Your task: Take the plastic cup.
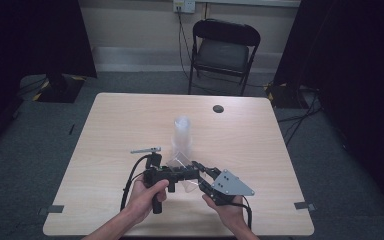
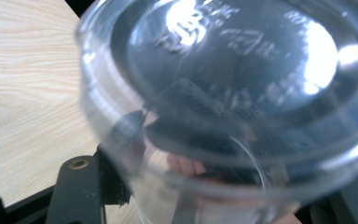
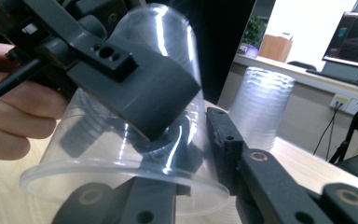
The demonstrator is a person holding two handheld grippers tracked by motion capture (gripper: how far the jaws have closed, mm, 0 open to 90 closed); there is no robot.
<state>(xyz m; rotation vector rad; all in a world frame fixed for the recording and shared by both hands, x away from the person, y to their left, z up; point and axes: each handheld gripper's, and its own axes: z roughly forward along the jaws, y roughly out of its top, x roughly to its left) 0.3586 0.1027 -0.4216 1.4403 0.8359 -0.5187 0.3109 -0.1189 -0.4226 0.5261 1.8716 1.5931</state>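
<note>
A clear plastic cup [image 1: 180,164] lies tilted on its side between my two grippers, just above the table's front middle. My left gripper [image 1: 184,173] is shut on the cup's wall [image 3: 121,154]: one black jaw lies on the outside and the other shows through the plastic inside. In the left gripper view the cup's embossed base [image 2: 242,60] is very close. My right gripper [image 3: 191,158] reaches in at the cup's rim [image 3: 121,179], its jaws apart with the rim's edge between them. Behind stands a tall stack of clear cups [image 1: 182,132].
On the light wooden table [image 1: 245,145] a small grey metal piece [image 1: 145,149] lies left of the stack and a dark round spot [image 1: 218,108] sits at the back. A black folding chair [image 1: 224,50] stands beyond the far edge.
</note>
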